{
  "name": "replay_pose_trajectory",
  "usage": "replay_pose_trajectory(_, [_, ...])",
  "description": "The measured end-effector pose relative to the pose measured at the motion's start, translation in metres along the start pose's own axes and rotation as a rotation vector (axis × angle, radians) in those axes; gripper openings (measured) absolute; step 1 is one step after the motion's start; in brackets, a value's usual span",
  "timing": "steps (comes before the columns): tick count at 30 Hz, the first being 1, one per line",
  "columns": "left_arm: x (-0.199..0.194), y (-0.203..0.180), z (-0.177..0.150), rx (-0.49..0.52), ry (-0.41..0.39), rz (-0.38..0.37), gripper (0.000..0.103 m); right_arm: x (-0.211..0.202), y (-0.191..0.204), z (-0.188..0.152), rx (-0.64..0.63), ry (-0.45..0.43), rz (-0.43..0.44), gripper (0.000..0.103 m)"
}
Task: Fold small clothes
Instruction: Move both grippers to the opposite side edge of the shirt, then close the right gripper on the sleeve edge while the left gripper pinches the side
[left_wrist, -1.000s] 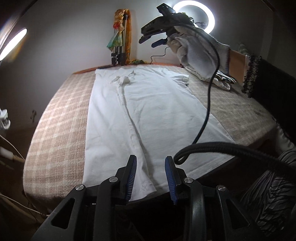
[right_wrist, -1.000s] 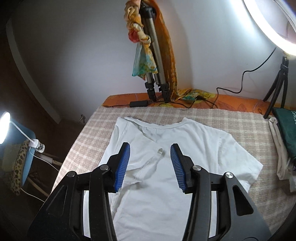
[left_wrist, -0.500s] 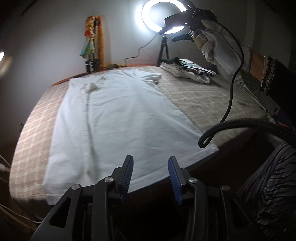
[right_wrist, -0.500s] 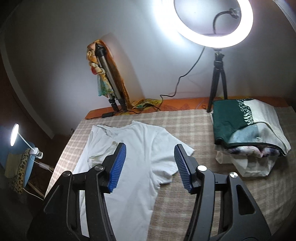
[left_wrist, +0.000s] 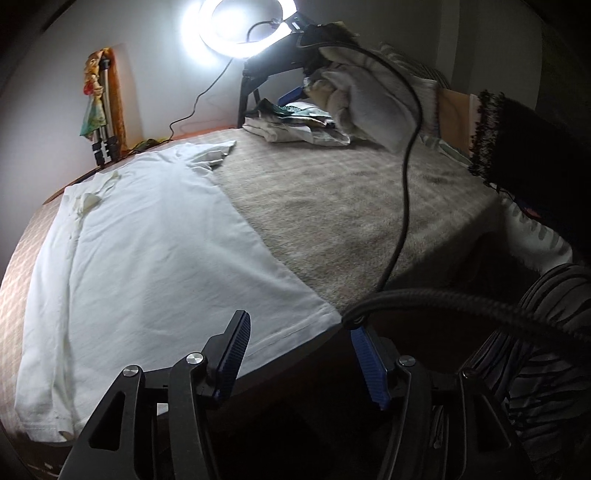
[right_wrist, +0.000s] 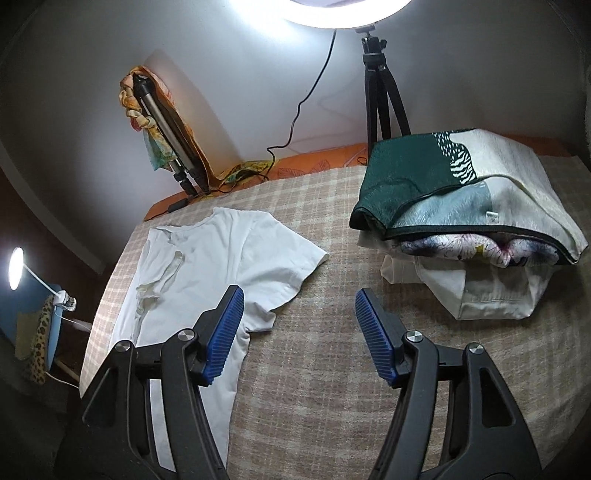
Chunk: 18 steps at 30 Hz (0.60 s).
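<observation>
Both tools wide apart, empty.

A lit ring light (left_wrist: 242, 27) stands on a black tripod (right_wrist: 380, 88) beside the wall. A folded tripod (right_wrist: 166, 136) leans nearby. A desk lamp (right_wrist: 16, 273) glows at left.

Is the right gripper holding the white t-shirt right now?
No, the right gripper is open and empty above the checked bedcover, with the white t-shirt lying flat beside it.
</observation>
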<state>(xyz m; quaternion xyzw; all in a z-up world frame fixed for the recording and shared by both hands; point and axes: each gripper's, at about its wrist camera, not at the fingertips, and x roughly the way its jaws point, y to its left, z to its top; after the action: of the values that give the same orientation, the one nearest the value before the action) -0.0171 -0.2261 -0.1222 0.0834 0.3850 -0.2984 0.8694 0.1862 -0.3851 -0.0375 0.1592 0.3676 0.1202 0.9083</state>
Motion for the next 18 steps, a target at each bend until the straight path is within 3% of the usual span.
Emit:
replay_pose_trajectory(5, [0.014, -0.008, 0.002, 0.04, 0.019, 0.024, 0.059, 0.035, -0.016, 0.001, 0.069, 0.031, 0.042, 0.066])
replay_pose_trajectory(14, [0.034, -0.014, 0.001, 0.077, 0.049, 0.071, 0.059, 0.092, -0.014, 0.005, 0.05, 0.074, 0.046, 0.066])
replay_pose_trajectory(18, [0.04, -0.014, 0.0, 0.083, 0.054, 0.084, 0.054, 0.112, -0.012, 0.009, 0.047, 0.073, 0.043, 0.066])
